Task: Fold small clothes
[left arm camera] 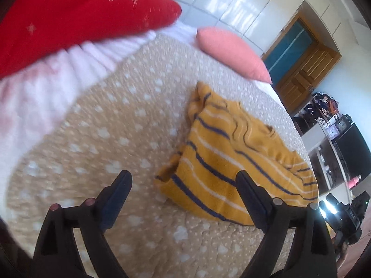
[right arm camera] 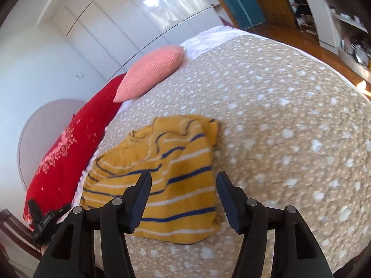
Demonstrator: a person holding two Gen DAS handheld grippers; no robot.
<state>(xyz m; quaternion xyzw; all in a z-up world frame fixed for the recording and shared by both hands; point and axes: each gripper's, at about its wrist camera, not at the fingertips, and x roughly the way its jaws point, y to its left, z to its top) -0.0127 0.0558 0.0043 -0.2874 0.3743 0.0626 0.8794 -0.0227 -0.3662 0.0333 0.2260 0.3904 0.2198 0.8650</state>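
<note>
Now your left tongs [left arm camera: 183,180] and right tongs [right arm camera: 184,181] both gape wide and empty, poised above the folded yellow striped sweater [right arm camera: 162,180] on the bed [right arm camera: 289,115].

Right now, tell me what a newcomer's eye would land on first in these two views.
First the mustard striped sweater, lying bunched on the tan spotted bedspread just ahead of both open grippers, the left gripper and the right gripper. Next the big red pillow at the head of the bed, with a small pink pillow beside it.
</note>
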